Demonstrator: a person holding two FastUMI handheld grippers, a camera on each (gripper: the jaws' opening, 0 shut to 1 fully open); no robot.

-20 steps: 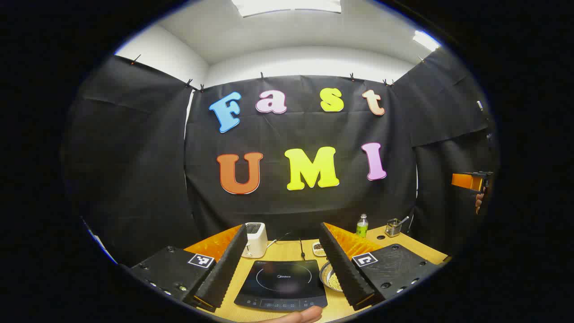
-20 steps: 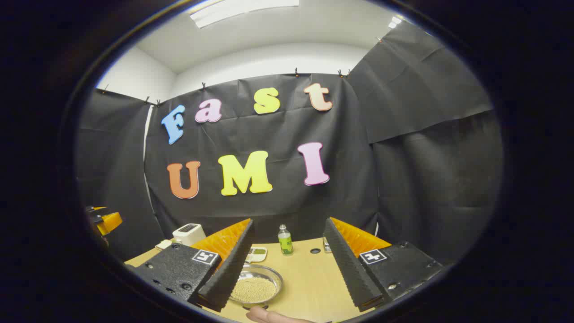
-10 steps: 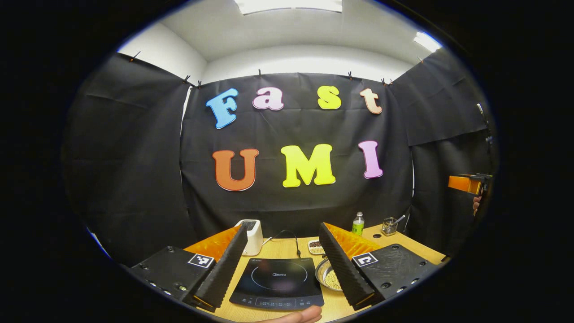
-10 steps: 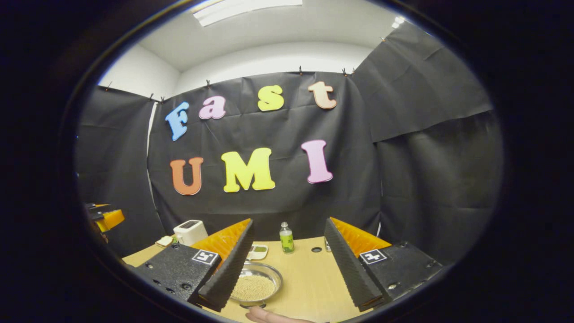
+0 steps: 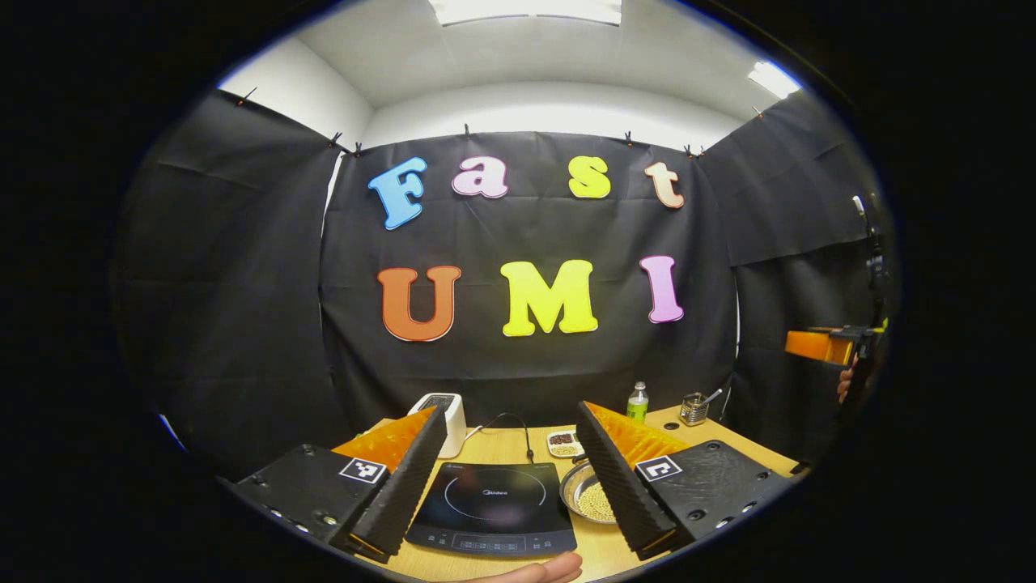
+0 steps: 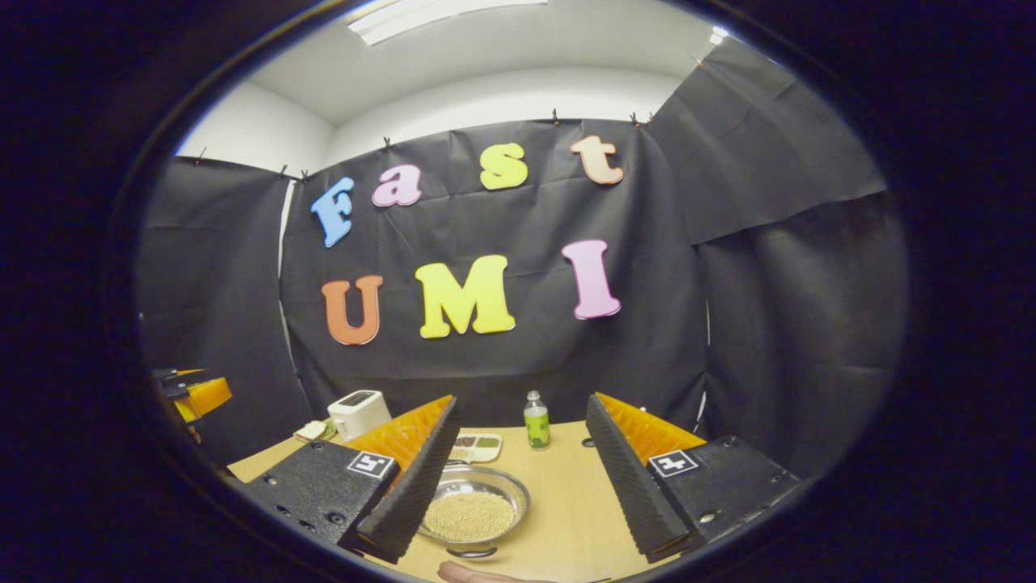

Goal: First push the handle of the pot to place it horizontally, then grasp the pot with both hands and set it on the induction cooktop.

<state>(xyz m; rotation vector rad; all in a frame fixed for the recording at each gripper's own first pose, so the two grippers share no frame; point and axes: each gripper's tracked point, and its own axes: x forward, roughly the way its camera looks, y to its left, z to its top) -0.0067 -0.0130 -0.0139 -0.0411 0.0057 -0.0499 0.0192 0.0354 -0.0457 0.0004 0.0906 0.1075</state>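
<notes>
While the pot itself cannot be made out on the counter (image 5: 518,444), the induction cooktop (image 5: 492,508) lies flat at the near edge in the left gripper view, its dark glass bare, a cable running from its back toward the booth wall. Just to its right sits a metal bowl of pale beans (image 5: 589,500), partly hidden behind one finger of the left claw (image 5: 510,478). That claw hangs above the cooktop with its jaws spread wide and nothing between them. A fingertip (image 5: 541,569) shows at the bottom edge below the cooktop.

Behind the cooktop stand a white toaster (image 5: 443,413) to the left and a small divided dish (image 5: 563,443) to the right. Farther right along the back are a green-labelled bottle (image 5: 637,402) and a small holder with a utensil (image 5: 694,408). At the far right of that view the right claw's body shows, raised well above the counter.

In the right gripper view the right claw (image 6: 518,478) is likewise wide open and empty, held over the bare wood with the bowl of beans (image 6: 473,513) at its left finger. The bottle (image 6: 535,420) stands between the fingers farther back, the divided dish (image 6: 476,447) and toaster (image 6: 358,410) to the left.
</notes>
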